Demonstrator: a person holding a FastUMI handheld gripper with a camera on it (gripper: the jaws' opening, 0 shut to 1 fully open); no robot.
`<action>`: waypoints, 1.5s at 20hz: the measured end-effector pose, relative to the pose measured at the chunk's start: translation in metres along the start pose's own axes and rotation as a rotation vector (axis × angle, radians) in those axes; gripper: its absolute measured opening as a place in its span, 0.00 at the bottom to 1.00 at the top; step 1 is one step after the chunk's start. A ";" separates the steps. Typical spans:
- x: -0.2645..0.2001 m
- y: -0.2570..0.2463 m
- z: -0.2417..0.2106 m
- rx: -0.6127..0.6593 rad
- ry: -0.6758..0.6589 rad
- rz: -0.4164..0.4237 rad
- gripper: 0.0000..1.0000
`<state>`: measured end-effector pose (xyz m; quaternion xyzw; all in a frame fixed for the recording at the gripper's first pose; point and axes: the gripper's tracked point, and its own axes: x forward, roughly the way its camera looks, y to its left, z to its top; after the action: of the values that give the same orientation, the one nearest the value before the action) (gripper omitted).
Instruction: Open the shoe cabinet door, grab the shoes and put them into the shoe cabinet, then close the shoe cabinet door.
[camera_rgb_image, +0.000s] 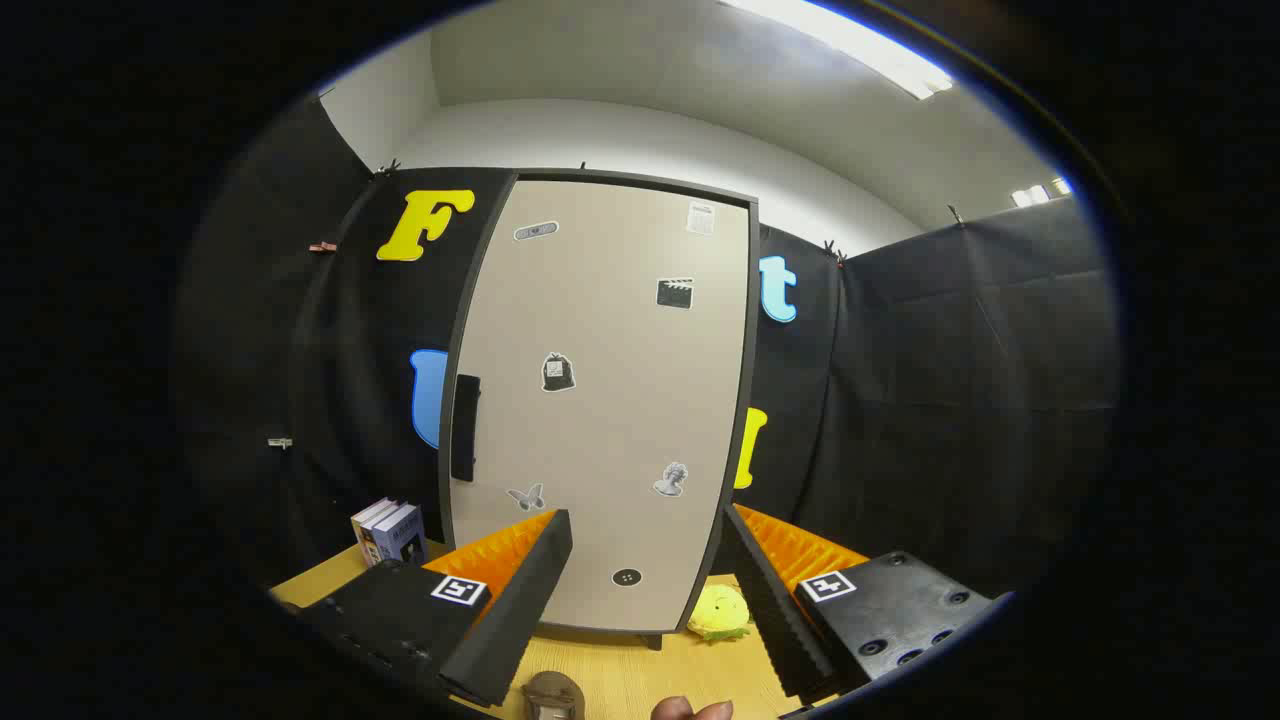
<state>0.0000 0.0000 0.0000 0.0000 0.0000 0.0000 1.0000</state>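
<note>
The tall beige shoe cabinet door with a dark frame (610, 400) stands shut in the centre of the frame, its black vertical handle (465, 427) on the left edge, so opening is likely the step in hand; the tool (645, 560) faces it with fingers spread wide, holding nothing, apparently lined up to reach that handle; a brown shoe (552, 697) lies at bottom centre on the light wooden table (620, 675), seemingly waiting to be stowed; a yellow plush toy (720, 612) sits by the cabinet's lower right corner; a few upright books (388, 532) stand at lower left.
</note>
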 end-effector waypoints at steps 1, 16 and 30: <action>-0.001 0.001 0.000 0.004 0.002 0.001 0.97; -0.012 0.017 0.001 0.041 0.020 0.023 0.97; -0.002 0.056 0.001 0.109 0.047 0.074 0.97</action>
<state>-0.0021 0.0564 0.0012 0.0544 0.0237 0.0369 0.9976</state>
